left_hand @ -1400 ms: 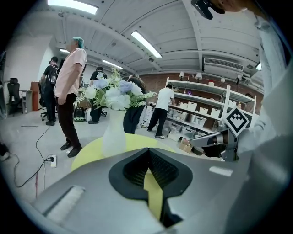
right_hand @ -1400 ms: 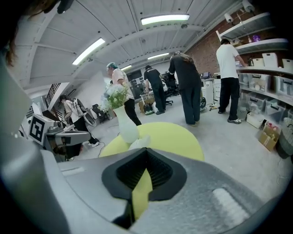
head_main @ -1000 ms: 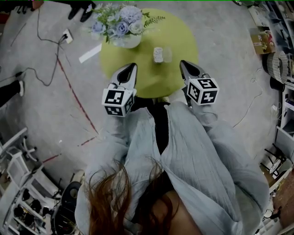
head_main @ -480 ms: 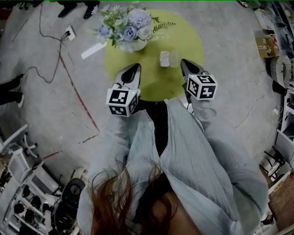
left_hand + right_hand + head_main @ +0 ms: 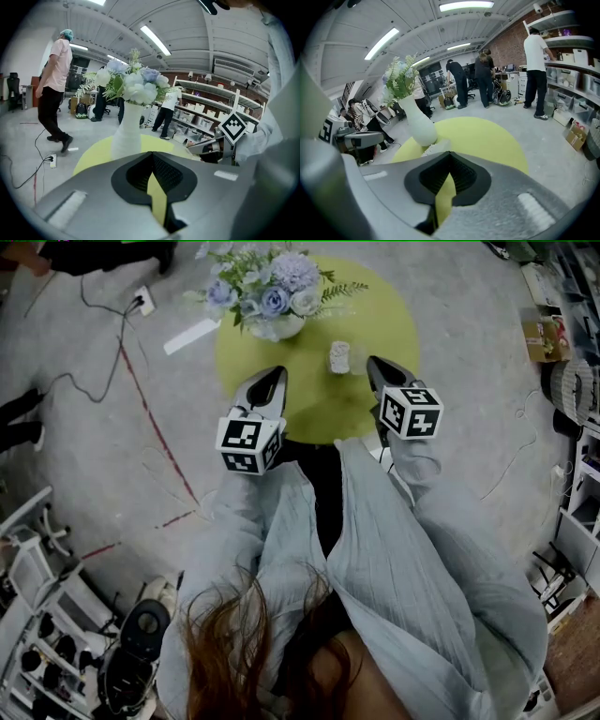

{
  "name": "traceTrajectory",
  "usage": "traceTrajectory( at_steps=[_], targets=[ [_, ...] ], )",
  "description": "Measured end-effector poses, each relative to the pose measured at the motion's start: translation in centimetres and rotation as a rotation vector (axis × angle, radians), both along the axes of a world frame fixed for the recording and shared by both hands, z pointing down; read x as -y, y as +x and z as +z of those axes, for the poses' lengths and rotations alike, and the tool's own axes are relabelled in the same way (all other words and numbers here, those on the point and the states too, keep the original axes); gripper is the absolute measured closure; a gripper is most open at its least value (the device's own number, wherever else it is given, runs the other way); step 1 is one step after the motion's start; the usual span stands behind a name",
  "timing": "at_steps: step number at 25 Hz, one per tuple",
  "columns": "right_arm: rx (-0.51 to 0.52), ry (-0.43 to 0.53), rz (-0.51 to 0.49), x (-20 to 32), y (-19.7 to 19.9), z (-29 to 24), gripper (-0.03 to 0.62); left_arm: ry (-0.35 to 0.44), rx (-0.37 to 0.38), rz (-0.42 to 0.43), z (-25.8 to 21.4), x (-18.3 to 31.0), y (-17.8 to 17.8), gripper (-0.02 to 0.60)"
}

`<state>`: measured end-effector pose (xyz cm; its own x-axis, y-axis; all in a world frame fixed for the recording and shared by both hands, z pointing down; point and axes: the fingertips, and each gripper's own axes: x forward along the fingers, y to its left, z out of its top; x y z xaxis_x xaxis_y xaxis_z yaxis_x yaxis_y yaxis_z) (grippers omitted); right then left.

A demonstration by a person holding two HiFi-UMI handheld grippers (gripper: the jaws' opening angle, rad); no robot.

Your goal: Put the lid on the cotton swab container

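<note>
On the round yellow-green table (image 5: pixel 375 306) the cotton swab container (image 5: pixel 337 356) stands upright, white swabs showing inside. A clear piece, probably its lid (image 5: pixel 354 360), lies right beside it. My left gripper (image 5: pixel 273 377) hovers over the table's near left part, shut and holding nothing. My right gripper (image 5: pixel 377 366) is just right of the container, also shut and holding nothing. In the right gripper view the container (image 5: pixel 433 146) peeks over the shut gripper (image 5: pixel 449 157). The left gripper view shows its own gripper (image 5: pixel 151 157) shut, and the container is hidden there.
A white vase of blue and white flowers (image 5: pixel 267 296) stands at the table's far left, close ahead of the left gripper (image 5: pixel 126 136). Cables and a power strip (image 5: pixel 141 304) lie on the floor to the left. People walk in the background; shelving stands to the right.
The head camera has shifted, so the table sits slightly further right in the picture. Both grippers stay shut over the table's near edge, the right one slightly closer to the container.
</note>
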<state>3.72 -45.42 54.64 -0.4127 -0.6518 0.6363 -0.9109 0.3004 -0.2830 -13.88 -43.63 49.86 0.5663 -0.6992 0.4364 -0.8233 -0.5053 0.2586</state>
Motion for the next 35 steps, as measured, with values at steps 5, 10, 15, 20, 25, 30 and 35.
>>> traceTrajectory(
  at_steps=[5,10,15,20,25,30,35],
  targets=[
    [0.005,0.015,-0.027,0.0,-0.9,-0.6,0.592,0.006,0.000,-0.014,-0.1,-0.1,-0.4,0.561],
    [0.005,0.021,-0.057,0.1,-1.7,-0.9,0.592,0.007,0.005,-0.016,-0.2,-0.3,-0.4,0.561],
    [0.013,0.030,-0.073,0.4,-2.3,-1.1,0.592,0.012,0.012,-0.013,-0.2,-0.2,-0.5,0.561],
    [0.017,0.032,-0.092,0.4,-3.0,-1.2,0.592,0.015,0.015,-0.014,-0.3,-0.1,-0.7,0.561],
    [0.009,0.030,-0.110,0.5,-3.5,-1.3,0.592,0.020,0.023,-0.016,-0.4,0.0,-1.0,0.561],
    [0.005,0.028,-0.130,0.4,-4.0,-1.4,0.592,0.017,0.024,-0.029,-0.4,-0.2,-1.4,0.561],
    [-0.005,0.026,-0.155,0.6,-4.5,-1.3,0.592,0.013,0.019,-0.045,-0.3,-0.4,-1.8,0.561]
  ],
)
